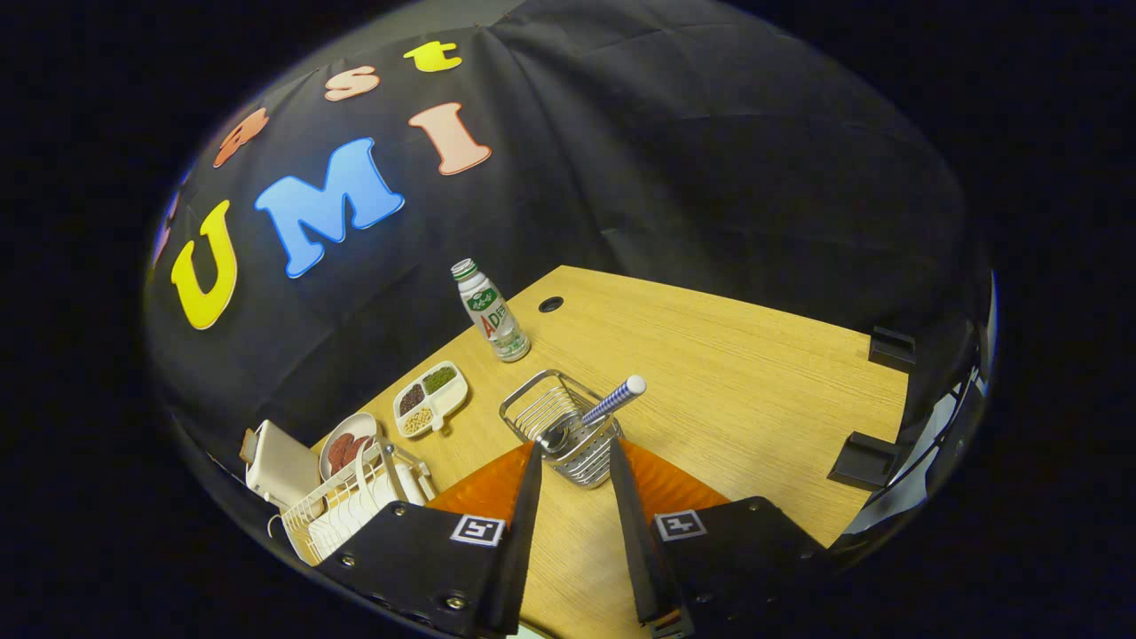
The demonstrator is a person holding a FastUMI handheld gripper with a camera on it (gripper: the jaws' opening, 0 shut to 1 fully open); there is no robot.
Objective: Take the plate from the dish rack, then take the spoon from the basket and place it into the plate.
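I hold the gripper (575,461) up over the wooden table (754,373). Its two fingers are spread open and hold nothing. I can see bare table between them.

The wire basket (561,428) sits just ahead of the fingertips, at twelve o'clock from them. The spoon (593,415) stands in it. Its shiny bowl is down inside the basket, close to the fingertips. Its blue and white handle sticks up and out, and the white tip points toward two o'clock. So the long line of the spoon runs from about eight o'clock up to two o'clock, tilted, not flat and not straight up.

The white dish rack (342,506) is off at nine o'clock from the fingers, near the table's edge. A plate (348,441) with something dark red on it is just past the rack, but I cannot tell if it rests in the rack or on the table. I see white things in the rack too, but I cannot tell what they are. A white tray with beans (431,398) is near the basket at ten o'clock, and a small bottle (493,312) stands beyond it at eleven o'clock.

I think I am lined up for the spoon step, since the fingers aim at the basket. Whether the plate step is done, I cannot tell. Next I should go down to the handle where it pokes above the wire. I should turn the fingers so they close across the handle, not along it, and pinch it without bumping the basket.
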